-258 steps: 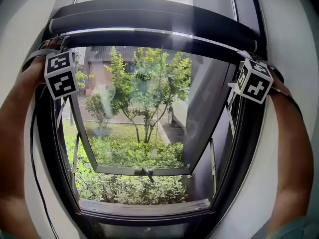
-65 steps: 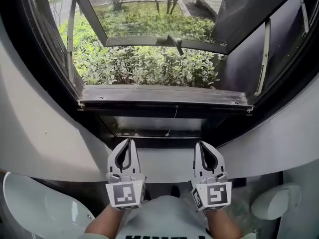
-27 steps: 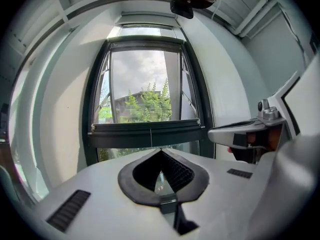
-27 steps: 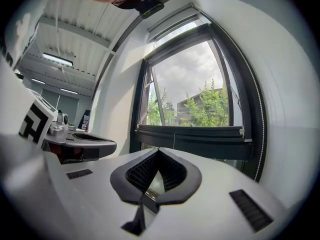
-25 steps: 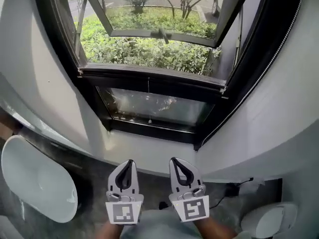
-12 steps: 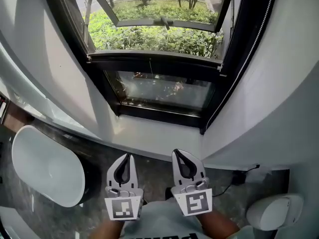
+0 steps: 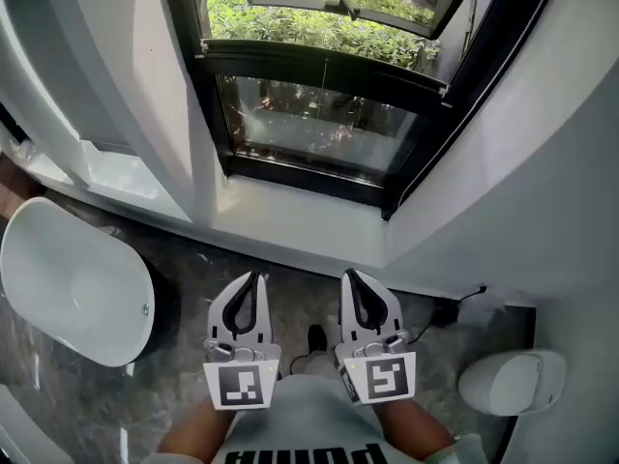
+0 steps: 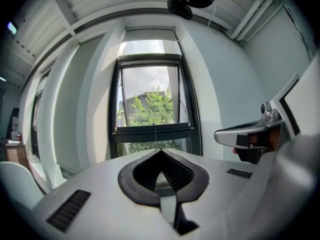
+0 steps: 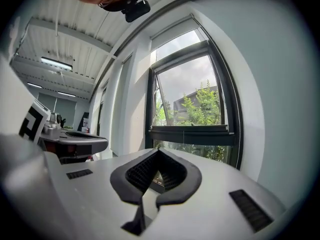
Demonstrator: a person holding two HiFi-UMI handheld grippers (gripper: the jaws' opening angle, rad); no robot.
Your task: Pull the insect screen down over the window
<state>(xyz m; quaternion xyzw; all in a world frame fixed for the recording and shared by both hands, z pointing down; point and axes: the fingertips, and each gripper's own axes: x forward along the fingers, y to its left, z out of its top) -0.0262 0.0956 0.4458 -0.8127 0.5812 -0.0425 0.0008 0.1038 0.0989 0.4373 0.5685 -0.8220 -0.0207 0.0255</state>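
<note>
The black-framed window (image 7: 416, 153) fills the top of the head view. The insect screen's dark bottom bar (image 7: 319, 66) lies across it above the lower glass pane, and a thin pull cord (image 7: 324, 73) hangs from its middle. The same bar shows in the left gripper view (image 8: 154, 129) and in the right gripper view (image 9: 192, 130). My left gripper (image 7: 256, 276) and right gripper (image 7: 349, 275) are held side by side well back from the window, level, pointing at it. Both are shut with nothing between the jaws (image 8: 161, 150) (image 9: 158, 151).
A white rounded tub (image 7: 73, 283) stands on the marbled floor at the left. A smaller white fixture (image 7: 508, 380) sits at the lower right, with a black cable and plug (image 7: 447, 309) by the wall. White walls flank the window on both sides.
Both grippers and the view have drawn back from the window, so more floor shows and the window sits higher in the picture. The jaws stayed shut and empty.
</note>
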